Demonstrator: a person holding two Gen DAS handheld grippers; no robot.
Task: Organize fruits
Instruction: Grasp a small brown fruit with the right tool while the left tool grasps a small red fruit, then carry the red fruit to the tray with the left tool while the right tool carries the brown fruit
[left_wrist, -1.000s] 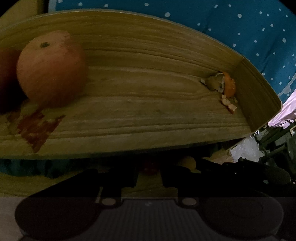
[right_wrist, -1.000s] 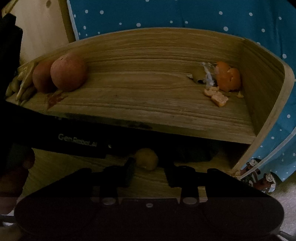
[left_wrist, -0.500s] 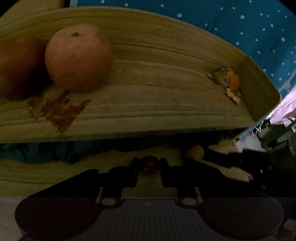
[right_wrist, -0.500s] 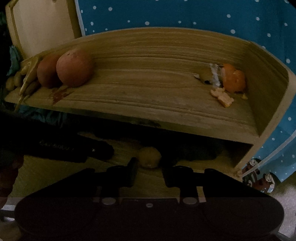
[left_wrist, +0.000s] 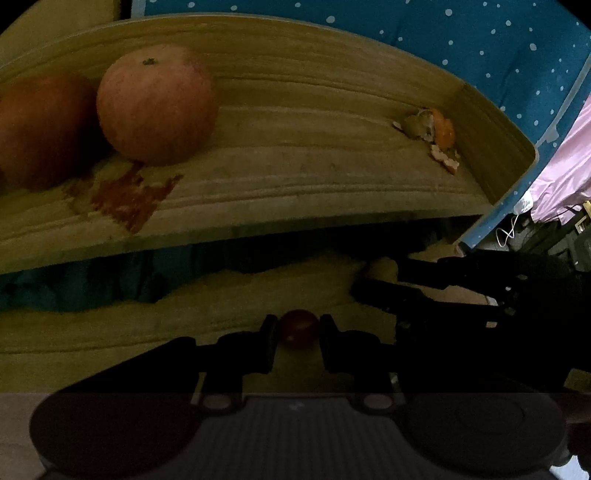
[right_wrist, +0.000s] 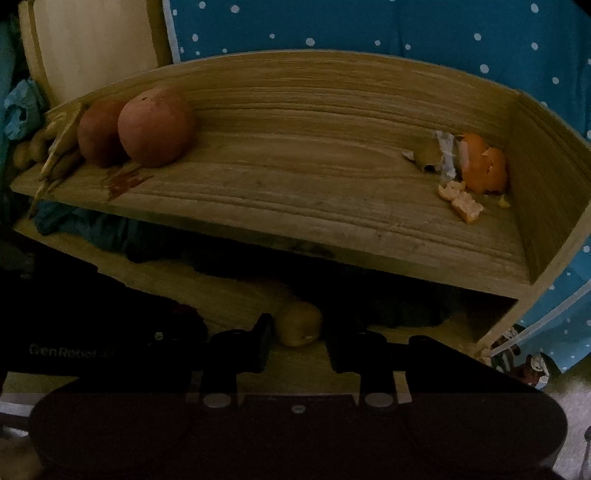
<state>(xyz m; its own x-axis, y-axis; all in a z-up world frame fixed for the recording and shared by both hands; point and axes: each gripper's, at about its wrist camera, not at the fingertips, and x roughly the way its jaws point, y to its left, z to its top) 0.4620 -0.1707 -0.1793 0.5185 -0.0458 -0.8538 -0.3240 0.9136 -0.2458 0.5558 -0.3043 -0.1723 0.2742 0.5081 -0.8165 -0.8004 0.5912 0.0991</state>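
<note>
Left gripper (left_wrist: 298, 328) jaws closed on a small red fruit (left_wrist: 299, 328); right gripper (right_wrist: 299, 332) jaws part open around a yellow fruit (right_wrist: 299, 328), right finger apparently clear, under the shelf (right_wrist: 295, 206)

Left black two-finger gripper (left_wrist: 298, 334) is low under the shelf's front edge, jaws pinched in on a small dark red round fruit (left_wrist: 298, 328) that fills the gap. Right black two-finger gripper (right_wrist: 298, 341) is just beside it, level, a small yellowish round fruit (right_wrist: 300, 324) touching its left finger; can't tell if the right one touches
</note>
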